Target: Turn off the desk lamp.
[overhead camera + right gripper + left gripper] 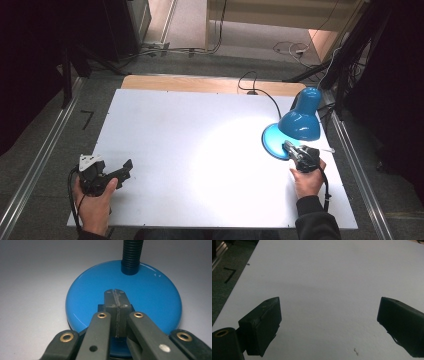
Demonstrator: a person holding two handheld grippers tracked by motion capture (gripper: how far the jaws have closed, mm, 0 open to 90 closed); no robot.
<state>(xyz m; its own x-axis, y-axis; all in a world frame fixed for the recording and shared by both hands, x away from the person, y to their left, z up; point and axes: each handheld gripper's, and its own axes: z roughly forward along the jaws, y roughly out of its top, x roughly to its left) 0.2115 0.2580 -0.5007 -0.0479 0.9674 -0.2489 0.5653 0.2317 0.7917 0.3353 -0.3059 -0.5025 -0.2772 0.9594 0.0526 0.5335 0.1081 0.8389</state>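
A: Item one, containers. You are working at a white table [200, 150] and nothing on it is serving as a container; the one object standing on it is a blue desk lamp [300, 122].

B: Lamp entry: where is it sitting, and where are your fingers relative to it?

A: The lamp is standing toward the table's right edge, past the middle, its shade [300, 125] tipped down and throwing a bright pool onto the board just left of the lamp. Your right gripper [290, 146] is reaching onto the near side of the lamp's round base [150, 290]. In the right gripper view the two jaws are pressing flat against each other, pads meeting in one seam with nothing between them, tips lying over the glossy disc just short of the ribbed black neck [132, 255].

B: And the left one?

A: Your left gripper [129, 167] is resting well apart from the lamp, at the table's near left corner, held in your left hand [95, 202]. In the left gripper view its jaws are standing wide apart over bare white board, grasping nothing.

B: Anything hard to read?

A: Whether the tips are touching the base or hovering over it, I cannot tell. The neck's upper part is running out of frame, and the shade is covering most of the base from above.
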